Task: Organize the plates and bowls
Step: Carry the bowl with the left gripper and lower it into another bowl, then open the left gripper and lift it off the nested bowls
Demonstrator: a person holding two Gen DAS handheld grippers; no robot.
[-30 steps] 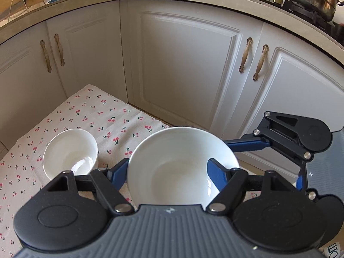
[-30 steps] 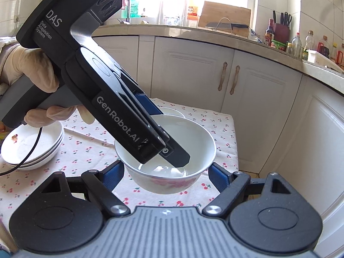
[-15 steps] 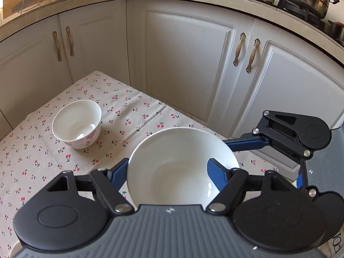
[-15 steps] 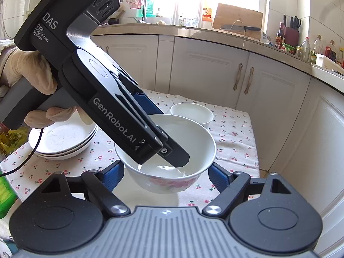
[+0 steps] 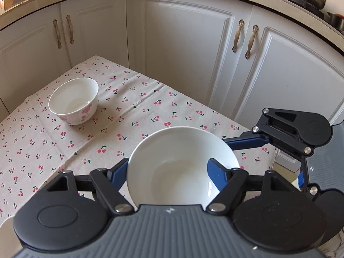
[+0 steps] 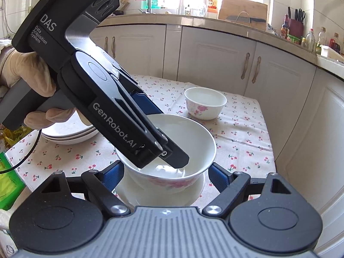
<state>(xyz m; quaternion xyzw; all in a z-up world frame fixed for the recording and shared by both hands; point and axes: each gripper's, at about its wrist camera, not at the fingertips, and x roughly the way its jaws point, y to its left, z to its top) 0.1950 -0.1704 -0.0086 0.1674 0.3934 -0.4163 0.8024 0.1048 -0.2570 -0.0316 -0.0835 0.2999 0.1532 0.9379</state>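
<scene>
The left gripper point(image 6: 172, 159) pinches the large bowl's point(image 6: 193, 144) rim; the right gripper point(image 6: 166, 173), jaws apart, straddles it, near the small bowl point(image 6: 205, 103). Glazed, slippery, breakable: hold the rim.

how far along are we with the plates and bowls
Done: plates already sit stacked on the cherry tablecloth. In hand: the left gripper pinches the wall of a floral bowl, carried above the cloth; a white dish shows under it between the right gripper fingers, grip unclear. Left: the carried bowl probably still has to join the small bowl standing alone.
</scene>
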